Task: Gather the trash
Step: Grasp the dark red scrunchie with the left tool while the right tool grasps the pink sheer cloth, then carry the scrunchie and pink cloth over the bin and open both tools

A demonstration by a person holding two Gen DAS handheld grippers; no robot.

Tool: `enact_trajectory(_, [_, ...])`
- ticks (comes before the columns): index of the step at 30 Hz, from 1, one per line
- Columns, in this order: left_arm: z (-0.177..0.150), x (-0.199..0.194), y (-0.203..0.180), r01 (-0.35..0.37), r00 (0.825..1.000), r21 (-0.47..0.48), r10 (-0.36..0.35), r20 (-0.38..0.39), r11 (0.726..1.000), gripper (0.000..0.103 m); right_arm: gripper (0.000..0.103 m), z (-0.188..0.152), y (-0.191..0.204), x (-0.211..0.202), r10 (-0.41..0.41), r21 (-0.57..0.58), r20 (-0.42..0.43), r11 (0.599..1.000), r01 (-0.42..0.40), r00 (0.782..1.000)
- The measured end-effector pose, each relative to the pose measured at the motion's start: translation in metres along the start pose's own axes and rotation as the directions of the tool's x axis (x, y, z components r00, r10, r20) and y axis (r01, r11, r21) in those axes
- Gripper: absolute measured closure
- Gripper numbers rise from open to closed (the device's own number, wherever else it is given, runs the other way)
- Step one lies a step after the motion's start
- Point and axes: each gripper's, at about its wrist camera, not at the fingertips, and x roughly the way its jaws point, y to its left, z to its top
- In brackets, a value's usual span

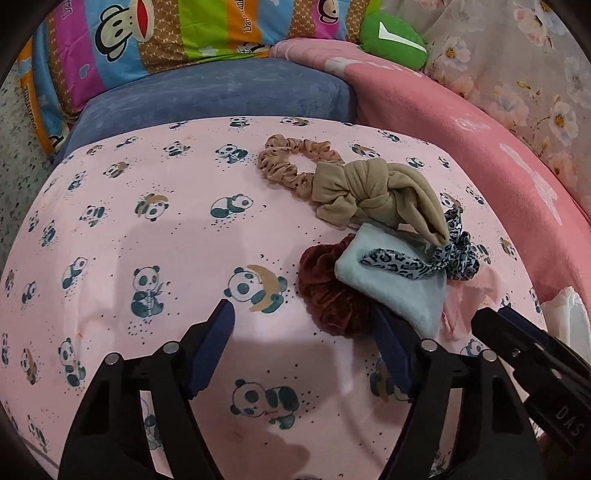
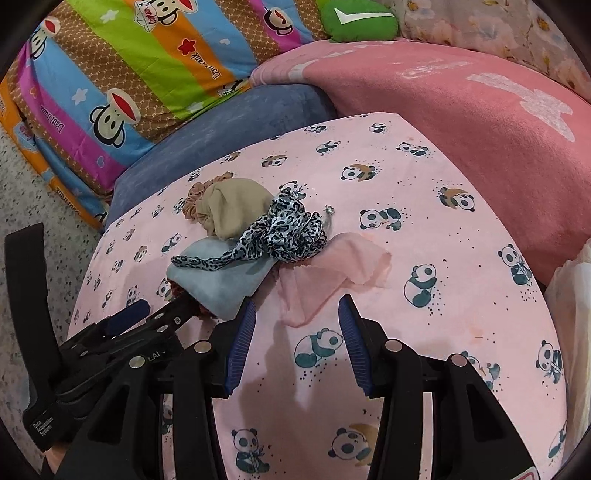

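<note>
Left wrist view: my left claw (image 1: 306, 332) gapes empty, maroon scrunchie (image 1: 328, 291) at its two o'clock; my right claw (image 2: 297, 325) half-open, empty, pink cloth (image 2: 332, 273) at twelve.

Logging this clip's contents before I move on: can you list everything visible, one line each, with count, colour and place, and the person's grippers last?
Panda sheet: one, pink, covering the surface.
Tan scrunchie: one, beige, far end of pile.
Knotted headband: one, tan, overlapping the scrunchie.
Leopard scrunchie: one, black-and-white, on the blue cloth.
Blue cloth: one, pale blue, pile centre.
Velvet scrunchie: one, dark red, partly beneath blue cloth.
Pink scrap: one, pale pink, ahead of right gripper.
Blue cushion, pink blanket, striped quilt, green pillow: behind.
Left gripper: open, by velvet scrunchie.
Right gripper: open, empty.
</note>
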Motion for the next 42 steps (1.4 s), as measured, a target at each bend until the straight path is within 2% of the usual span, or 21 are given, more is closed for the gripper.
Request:
enact_trajectory(2, [0.002, 0.000, 0.001, 0.035, 0.999, -0.019, -0.035, 0.000, 0.999, 0.043, 0.055, 0.003, -0.002, 0.006, 0.002, 0.011, -0.001, 1.000, -0.002, 1.000])
enact_trajectory(5, [0.002, 0.000, -0.001, 0.106, 0.994, -0.039, -0.106, -0.006, 0.994, 0.067, 0.055, 0.007, -0.002, 0.018, 0.002, 0.018, -0.006, 1.000, -0.002, 1.000])
enact_trajectory(6, [0.002, -0.001, -0.003, 0.136, 0.991, -0.041, -0.137, -0.011, 0.990, 0.080, 0.059, 0.008, -0.003, 0.020, 0.004, 0.020, -0.008, 1.000, -0.003, 1.000])
enact_trajectory(8, [0.001, -0.003, -0.006, 0.145, 0.989, -0.035, -0.145, -0.007, 0.989, 0.084, 0.071, 0.009, -0.004, 0.025, 0.005, 0.024, -0.018, 1.000, -0.005, 1.000])
enact_trajectory(9, [-0.001, -0.006, -0.009, 0.143, 0.990, -0.022, -0.143, 0.001, 0.989, 0.085, 0.082, 0.009, -0.004, 0.028, 0.004, 0.025, -0.028, 1.000, -0.003, 1.000])
enact_trajectory(10, [-0.002, -0.008, -0.010, 0.141, 0.990, -0.015, -0.141, 0.004, 0.990, 0.086, 0.090, 0.009, -0.005, 0.029, 0.002, 0.028, -0.033, 1.000, -0.001, 0.999])
enact_trajectory(13, [-0.007, -0.018, -0.012, 0.151, 0.988, -0.009, -0.151, 0.011, 0.988, 0.087, 0.098, 0.003, -0.008, 0.027, 0.001, 0.051, -0.036, 0.999, 0.001, 0.999])
enact_trajectory(26, [-0.029, -0.079, -0.029, 0.109, 0.992, 0.010, -0.109, 0.065, 0.994, 0.087, 0.099, -0.027, -0.011, -0.031, 0.068, 0.080, 0.024, 0.994, -0.070, 0.997])
enact_trajectory(33, [-0.043, -0.112, -0.048, 0.122, 0.988, 0.039, -0.125, 0.093, 0.992, 0.087, 0.099, -0.038, -0.015, -0.084, 0.093, 0.092, 0.106, 0.990, -0.103, 0.990])
enact_trajectory(42, [-0.054, -0.153, -0.077, 0.139, 0.977, 0.098, -0.153, 0.150, 0.985, 0.087, 0.099, -0.045, -0.026, -0.151, 0.114, 0.100, 0.219, 0.985, -0.138, 0.969])
